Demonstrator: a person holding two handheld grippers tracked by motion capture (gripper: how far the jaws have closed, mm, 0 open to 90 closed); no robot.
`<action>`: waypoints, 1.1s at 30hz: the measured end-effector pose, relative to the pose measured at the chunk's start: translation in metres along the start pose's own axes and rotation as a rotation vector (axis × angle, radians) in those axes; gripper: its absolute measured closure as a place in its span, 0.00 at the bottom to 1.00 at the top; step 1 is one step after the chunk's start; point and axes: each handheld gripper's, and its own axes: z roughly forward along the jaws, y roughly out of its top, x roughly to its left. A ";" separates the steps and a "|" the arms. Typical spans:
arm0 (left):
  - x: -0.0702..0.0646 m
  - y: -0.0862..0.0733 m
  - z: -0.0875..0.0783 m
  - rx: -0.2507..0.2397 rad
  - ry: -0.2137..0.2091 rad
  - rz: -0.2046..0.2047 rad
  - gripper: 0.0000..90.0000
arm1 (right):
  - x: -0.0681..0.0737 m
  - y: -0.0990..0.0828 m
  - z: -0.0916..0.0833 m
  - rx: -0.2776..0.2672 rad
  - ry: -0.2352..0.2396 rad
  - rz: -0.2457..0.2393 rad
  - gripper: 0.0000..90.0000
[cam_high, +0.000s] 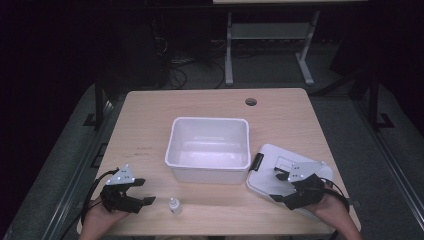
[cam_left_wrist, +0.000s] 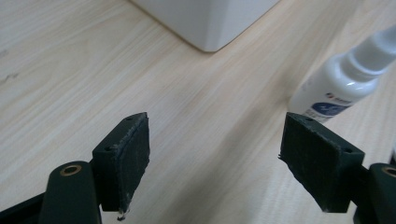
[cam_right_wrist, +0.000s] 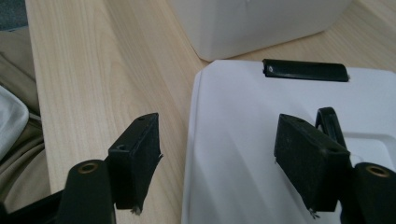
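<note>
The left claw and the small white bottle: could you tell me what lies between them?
Only bare table; the high view shows left claw and bottle apart.

White rectangular plastic bin (cam_high: 209, 149) sits on the light wooden table (cam_high: 150, 107), centred. Flat white plastic lid with black latches (cam_high: 270, 172) lies right of the bin, just beside it. Small white plastic bottle (cam_high: 174, 206) stands before the bin, left of centre.

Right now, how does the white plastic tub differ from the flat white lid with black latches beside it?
The open white plastic tub is deep and stands at the table's middle; the flat white lid with black latches is shallow and lies askew toward the right edge. The tub is plain, with nothing inside; the lid carries black latches, and the right tool hovers over it, open. Both are white plastic.
</note>
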 end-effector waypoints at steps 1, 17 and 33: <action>-0.001 0.002 -0.001 0.001 -0.005 0.005 0.26 | 0.000 -0.001 0.001 0.001 0.004 0.002 0.33; -0.024 0.014 -0.010 0.044 -0.091 0.113 0.28 | 0.004 -0.007 -0.001 -0.014 -0.003 -0.005 0.33; -0.035 0.023 -0.001 0.065 -0.153 0.161 0.29 | 0.004 -0.010 -0.005 -0.028 -0.019 -0.007 0.31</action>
